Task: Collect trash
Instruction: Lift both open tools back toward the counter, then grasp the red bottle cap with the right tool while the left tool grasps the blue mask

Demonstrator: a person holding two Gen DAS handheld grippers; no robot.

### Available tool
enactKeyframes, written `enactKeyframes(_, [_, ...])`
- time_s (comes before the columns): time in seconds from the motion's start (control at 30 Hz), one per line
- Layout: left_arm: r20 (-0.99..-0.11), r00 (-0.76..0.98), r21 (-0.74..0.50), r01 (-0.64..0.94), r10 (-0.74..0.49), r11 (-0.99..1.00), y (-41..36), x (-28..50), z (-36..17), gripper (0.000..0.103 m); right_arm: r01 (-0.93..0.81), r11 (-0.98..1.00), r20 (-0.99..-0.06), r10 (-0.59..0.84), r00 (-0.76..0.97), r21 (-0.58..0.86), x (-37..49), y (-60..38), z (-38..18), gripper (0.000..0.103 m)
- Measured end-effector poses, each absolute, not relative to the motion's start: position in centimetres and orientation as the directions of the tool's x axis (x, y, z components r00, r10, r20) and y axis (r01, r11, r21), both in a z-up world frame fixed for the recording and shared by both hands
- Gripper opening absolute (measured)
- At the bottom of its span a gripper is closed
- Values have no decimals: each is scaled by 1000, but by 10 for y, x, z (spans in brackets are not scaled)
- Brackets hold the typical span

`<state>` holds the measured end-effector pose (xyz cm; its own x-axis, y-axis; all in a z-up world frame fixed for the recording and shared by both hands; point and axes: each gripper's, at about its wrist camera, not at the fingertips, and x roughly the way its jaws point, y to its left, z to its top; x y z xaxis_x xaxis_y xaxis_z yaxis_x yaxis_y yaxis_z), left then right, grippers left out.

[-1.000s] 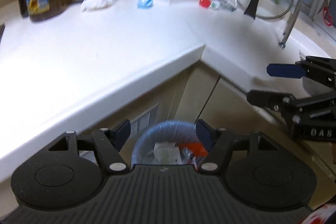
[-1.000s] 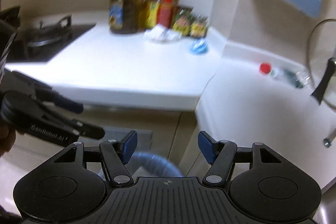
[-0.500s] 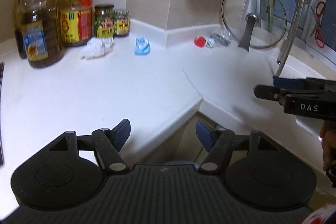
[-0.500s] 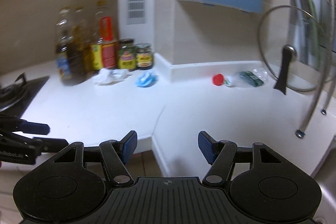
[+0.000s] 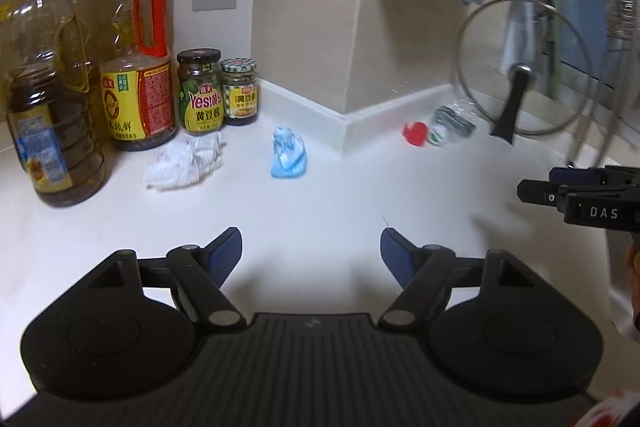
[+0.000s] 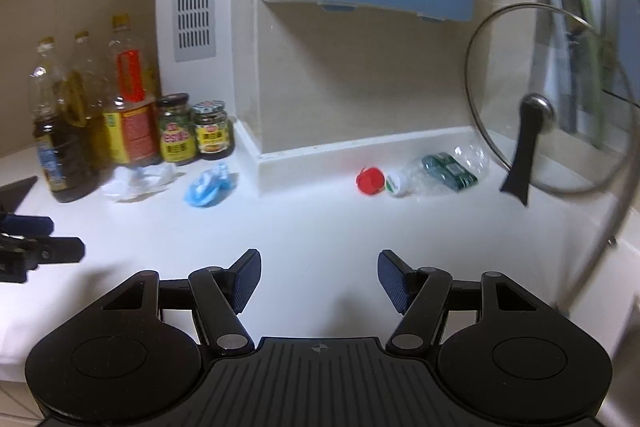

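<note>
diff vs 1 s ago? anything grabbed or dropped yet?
Both views swung up from the bin under the counter edge to the countertop; the bin has left view. The left gripper is opening, nothing between its fingers; the right gripper is open and empty. Nothing grabbed or let go. The white tissue, blue wad, red cap and crushed bottle lie where they were.

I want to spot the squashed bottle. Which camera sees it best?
The right wrist view: the squashed bottle lies whole and unhidden beside the glass lid. The left wrist view shows it smaller, blurrier, partly behind the lid.
</note>
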<state>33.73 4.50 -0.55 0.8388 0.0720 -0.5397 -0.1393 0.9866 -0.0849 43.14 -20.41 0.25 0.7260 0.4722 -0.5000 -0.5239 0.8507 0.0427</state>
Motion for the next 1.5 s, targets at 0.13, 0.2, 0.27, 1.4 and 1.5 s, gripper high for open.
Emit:
enactKeyframes(0.13, [-557, 821, -38, -172, 122, 984, 45, 385, -6, 74, -590, 807, -523, 508, 684, 12, 497, -200, -5, 65])
enactKeyframes(0.2, [-569, 807, -10, -200, 158, 980, 47, 410, -10, 74, -621, 784, -532, 522, 666, -8, 527, -196, -9, 65])
enactKeyframes(0.27, [-580, 792, 25, -218, 192, 976, 48, 433, -14, 74, -641, 768, -544, 529, 652, -21, 555, -194, -13, 65])
enactKeyframes(1.4, [-641, 719, 160, -216, 267, 963, 60, 546, -46, 22, -795, 550, -647, 514, 563, -255, 690, -137, -72, 28])
enactKeyframes(1.5, [-632, 733, 136, -216, 252, 967, 56, 537, -40, 22, -784, 569, -633, 517, 576, -248, 685, -140, -68, 28])
